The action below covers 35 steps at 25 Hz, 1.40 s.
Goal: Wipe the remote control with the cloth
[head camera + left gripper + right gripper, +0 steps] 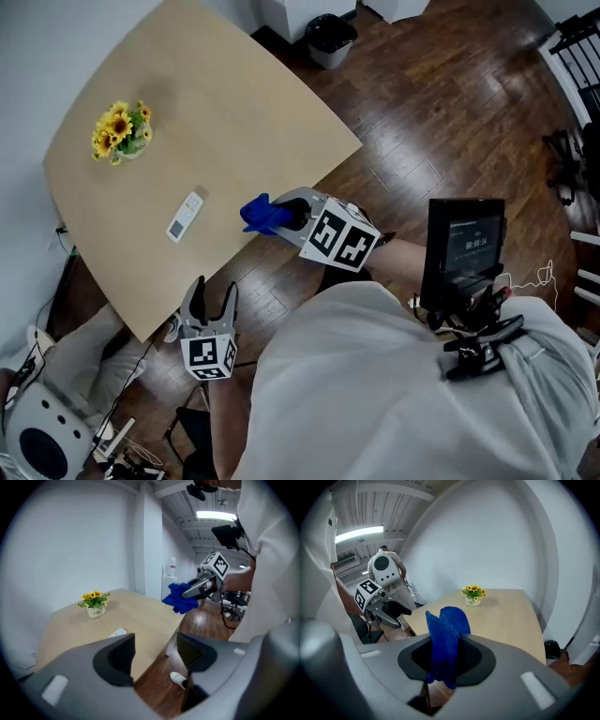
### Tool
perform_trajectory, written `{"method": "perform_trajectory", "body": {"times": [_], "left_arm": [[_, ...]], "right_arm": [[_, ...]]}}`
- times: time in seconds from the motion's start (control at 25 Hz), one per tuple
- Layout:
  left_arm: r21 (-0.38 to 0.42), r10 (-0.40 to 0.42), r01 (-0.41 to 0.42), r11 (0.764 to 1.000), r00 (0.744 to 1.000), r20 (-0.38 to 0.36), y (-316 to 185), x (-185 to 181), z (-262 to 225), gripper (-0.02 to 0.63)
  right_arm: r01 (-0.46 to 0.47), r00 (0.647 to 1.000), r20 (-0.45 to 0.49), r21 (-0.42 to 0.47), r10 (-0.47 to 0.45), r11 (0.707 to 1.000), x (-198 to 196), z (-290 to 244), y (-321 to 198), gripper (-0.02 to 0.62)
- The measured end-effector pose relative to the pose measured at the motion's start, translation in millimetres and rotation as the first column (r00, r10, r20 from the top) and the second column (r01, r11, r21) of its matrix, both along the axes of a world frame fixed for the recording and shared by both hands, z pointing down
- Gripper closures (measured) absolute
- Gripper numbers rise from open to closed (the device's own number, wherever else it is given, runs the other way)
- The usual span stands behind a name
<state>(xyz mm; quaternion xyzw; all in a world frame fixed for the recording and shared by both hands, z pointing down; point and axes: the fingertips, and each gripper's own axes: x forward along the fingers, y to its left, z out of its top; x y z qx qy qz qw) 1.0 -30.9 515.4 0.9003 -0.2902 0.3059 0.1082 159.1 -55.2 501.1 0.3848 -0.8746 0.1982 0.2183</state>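
A white remote control lies flat on the light wooden table, a little below the table's middle; it shows small in the left gripper view. My right gripper hovers over the table's near edge, to the right of the remote, shut on a blue cloth that sticks up between its jaws. The same cloth hangs from the right gripper in the left gripper view. Off the table's near corner, my left gripper is held open with nothing between its fingers.
A small pot of yellow flowers stands at the table's left end. Dark wooden floor surrounds the table, with a black bin beyond the far edge. A white shoe lies on the floor beneath the table edge.
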Motion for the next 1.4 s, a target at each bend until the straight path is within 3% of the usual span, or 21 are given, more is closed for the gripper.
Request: {"method": "perform_trajectory", "body": {"times": [0.28, 0.48, 0.64, 0.8, 1.04, 1.4], "left_arm": [[0.106, -0.013, 0.028, 0.994, 0.99, -0.14, 73, -66, -50, 0.307], [0.162, 0.043, 0.006, 0.987, 0.953, -0.3, 149, -102, -85, 0.324], [0.156, 0.079, -0.028, 0.987, 0.939, -0.335, 204, -123, -96, 0.324], [0.177, 0.08, -0.017, 0.984, 0.932, -0.355, 254, -128, -112, 0.332], [0.158, 0.012, 0.048, 0.986, 0.933, -0.359, 258, -129, -113, 0.341], [0.159, 0.041, 0.017, 0.987, 0.935, -0.353, 271, -70, -127, 0.339]], "right_arm": [[0.027, 0.999, -0.036, 0.075, -0.024, 0.997, -83, -28, 66, 0.509], [-0.005, 0.997, -0.073, 0.121, 0.014, 0.993, -139, -50, 147, 0.509], [-0.04, 0.997, -0.056, 0.112, 0.046, 0.993, -169, -66, 211, 0.509], [-0.026, 0.995, -0.088, 0.124, 0.037, 0.992, -168, -76, 266, 0.509], [-0.044, 0.996, -0.071, 0.15, 0.055, 0.988, -162, -91, 274, 0.509], [-0.04, 0.994, -0.094, 0.192, 0.059, 0.981, -112, -111, 297, 0.509]]}}
